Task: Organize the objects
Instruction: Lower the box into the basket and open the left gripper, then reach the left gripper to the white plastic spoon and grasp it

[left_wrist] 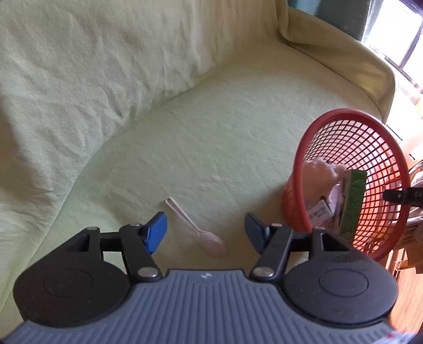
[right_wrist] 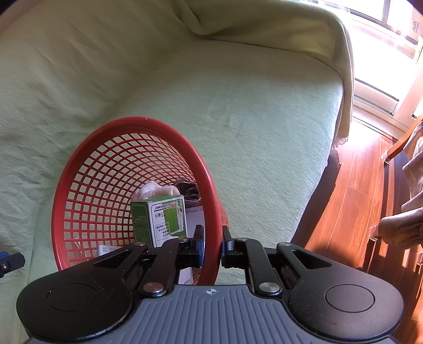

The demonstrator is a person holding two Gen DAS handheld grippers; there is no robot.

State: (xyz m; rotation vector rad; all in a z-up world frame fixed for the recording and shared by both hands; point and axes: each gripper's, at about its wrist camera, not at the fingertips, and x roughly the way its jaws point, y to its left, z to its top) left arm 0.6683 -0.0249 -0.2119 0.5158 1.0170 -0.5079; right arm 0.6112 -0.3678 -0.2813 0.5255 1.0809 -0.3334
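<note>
The right gripper (right_wrist: 212, 247) is pinching the near rim of the red basket (right_wrist: 79, 169), tilting it on the green-covered sofa (right_wrist: 251, 119). A green box (right_wrist: 158, 219) is standing inside, half hiding crumpled white stuff that is hard to make out. The left gripper (left_wrist: 205, 229), jaws wide and empty, is hovering over a pale spoon (left_wrist: 197, 229) lying left of the basket.

Light: bright daylight from the window (right_wrist: 380, 16) on my right.
Glare: window and floor (right_wrist: 351, 190) beside it blown out.
Shadows: soft, under my grippers.
Blur: slight in my left view.
Distortion: fisheye bending, dark corners.
</note>
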